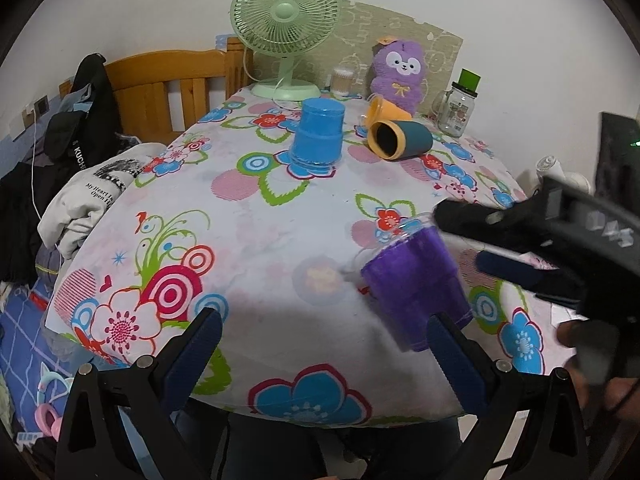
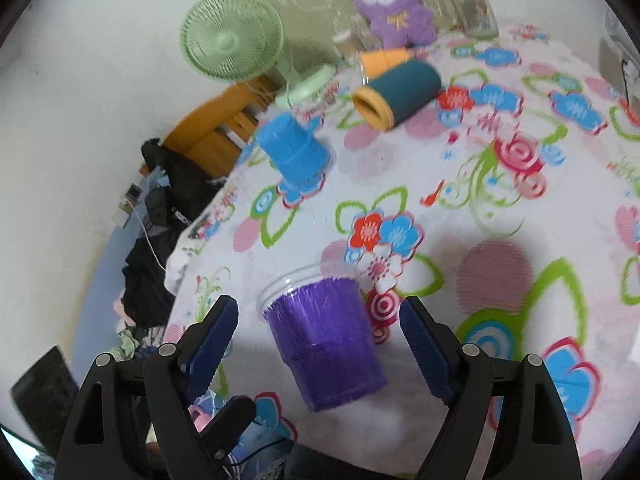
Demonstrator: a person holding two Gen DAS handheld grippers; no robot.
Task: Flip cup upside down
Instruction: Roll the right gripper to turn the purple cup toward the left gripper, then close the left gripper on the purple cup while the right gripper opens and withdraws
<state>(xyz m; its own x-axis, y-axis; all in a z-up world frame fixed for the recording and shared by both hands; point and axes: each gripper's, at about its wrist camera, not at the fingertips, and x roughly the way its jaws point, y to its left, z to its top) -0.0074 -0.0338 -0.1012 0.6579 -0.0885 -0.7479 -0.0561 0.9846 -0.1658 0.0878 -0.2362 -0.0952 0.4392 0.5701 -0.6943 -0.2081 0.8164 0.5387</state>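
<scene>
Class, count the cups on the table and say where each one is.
4. A purple cup sits nearest, between the right gripper's open fingers. A blue cup stands upside down mid-table. A dark cup and an orange cup lie on their sides at the back.

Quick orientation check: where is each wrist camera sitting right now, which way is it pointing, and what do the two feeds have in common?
Left wrist: at the table's near edge, facing the wall; open left gripper below, right gripper entering from the right.
Right wrist: above the near edge, tilted, looking over the purple cup between its open fingers.
Shared: purple cup, blue cup, green fan, purple plush toy, floral tablecloth.
</scene>
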